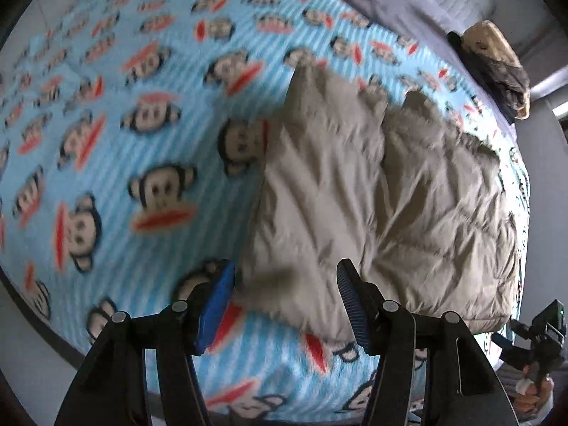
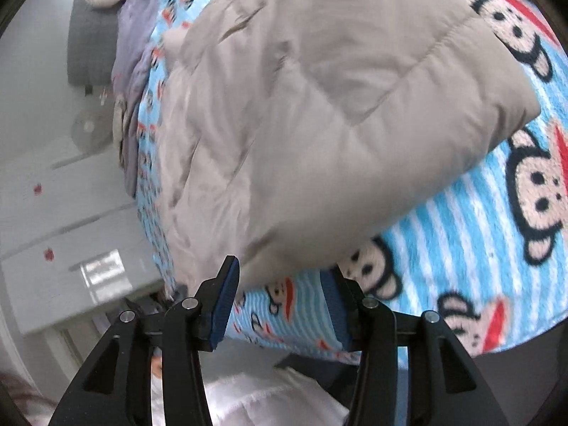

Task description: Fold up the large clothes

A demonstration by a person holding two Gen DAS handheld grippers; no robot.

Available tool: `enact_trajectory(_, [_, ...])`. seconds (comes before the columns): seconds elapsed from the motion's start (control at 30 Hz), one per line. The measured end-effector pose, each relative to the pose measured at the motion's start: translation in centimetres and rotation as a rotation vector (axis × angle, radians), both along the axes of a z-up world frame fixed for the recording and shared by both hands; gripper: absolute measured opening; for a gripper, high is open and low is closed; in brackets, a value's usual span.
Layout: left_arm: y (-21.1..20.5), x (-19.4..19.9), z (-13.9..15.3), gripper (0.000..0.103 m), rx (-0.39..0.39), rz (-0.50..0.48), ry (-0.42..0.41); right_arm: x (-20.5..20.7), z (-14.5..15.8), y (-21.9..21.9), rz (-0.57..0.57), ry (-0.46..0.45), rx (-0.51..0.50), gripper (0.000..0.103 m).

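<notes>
I see grey padded jacket (image 1: 372, 191) lying on monkey-print blanket (image 1: 117, 142), near bed's right edge, long axis running away from me. Left gripper (image 1: 285, 305) spread wide, empty, over near hem. Right gripper (image 2: 280, 301) likewise spread, empty, just short of near corner. Both about equally close.

No words, labels, brand names or numbers are showing legibly in either view. The blue-and-white striped fleece blanket (image 1: 149, 135) is carrying only a repeated cartoon monkey-face print with red mouths and no lettering, and the beige quilted padded garment (image 1: 372, 195) lying on that blanket is showing no tag or print. Beside the blanket in the right wrist view, the white drawer fronts (image 2: 53, 220) are bearing small red marks that are coming through too blurred to read as signs.
</notes>
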State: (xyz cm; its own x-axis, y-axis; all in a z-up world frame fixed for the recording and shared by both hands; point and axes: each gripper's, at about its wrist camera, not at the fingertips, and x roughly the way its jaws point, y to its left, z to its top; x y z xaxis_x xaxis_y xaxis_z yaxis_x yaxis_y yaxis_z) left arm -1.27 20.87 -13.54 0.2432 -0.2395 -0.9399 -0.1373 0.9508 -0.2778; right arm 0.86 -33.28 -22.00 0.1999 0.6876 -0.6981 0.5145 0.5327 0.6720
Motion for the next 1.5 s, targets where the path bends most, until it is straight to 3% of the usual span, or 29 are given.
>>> enact_trajectory(0.07, [-0.3, 0.9, 0.9, 0.060, 0.012, -0.027, -0.044, 0.6, 1.3, 1.4, 0.046, -0.036, -0.004, 0.051])
enact_trajectory(0.13, [-1.3, 2.5, 0.8, 0.060, 0.028, -0.042, -0.066, 1.7, 2.9, 2.2, 0.079, -0.103, -0.036, 0.042])
enact_trajectory(0.17, [-1.7, 3.3, 0.5, 0.060, 0.039, -0.045, -0.073, 2.1, 3.6, 2.6, 0.091, -0.134, -0.081, 0.032])
enact_trajectory(0.2, [-2.1, 4.2, -0.1, 0.060, 0.057, -0.049, -0.078, 2.7, 4.1, 2.9, 0.096, -0.155, -0.132, 0.030])
enact_trajectory(0.37, [-5.3, 9.9, -1.3, 0.060, 0.068, -0.083, -0.136, 6.6, 5.2, 1.7, 0.082, -0.208, -0.345, 0.029])
enact_trajectory(0.47, [-7.9, 12.8, -3.4, 0.060, 0.147, -0.126, -0.121, 10.1, 4.6, 0.2, 0.094, -0.225, -0.483, 0.029])
enact_trajectory(0.57, [-8.8, 14.7, -5.8, 0.060, 0.212, -0.139, -0.088, 13.0, 3.7, -0.3, 0.115, -0.206, -0.557, 0.029])
enact_trajectory(0.87, [-9.2, 17.7, -9.3, 0.069, 0.216, -0.146, -0.038, 17.3, -1.0, -0.7, 0.144, -0.129, -0.620, 0.026])
enact_trajectory(1.2, [-8.9, 14.3, -4.8, 0.069, 0.180, -0.174, -0.016, 14.5, 3.4, 0.8, 0.166, -0.130, -0.640, 0.030])
enact_trajectory(1.3, [-9.2, 12.5, -3.8, 0.070, 0.157, -0.197, -0.005, 12.7, 4.9, 2.1, 0.159, -0.138, -0.621, 0.038])
enact_trajectory(1.4, [-9.2, 10.9, -2.8, 0.098, 0.138, -0.193, -0.018, 10.7, 6.1, 3.8, 0.190, -0.151, -0.612, 0.041])
enact_trajectory(1.5, [-9.2, 9.3, -1.9, 0.101, 0.118, -0.185, -0.034, 9.1, 6.5, 5.6, 0.228, -0.145, -0.608, 0.045])
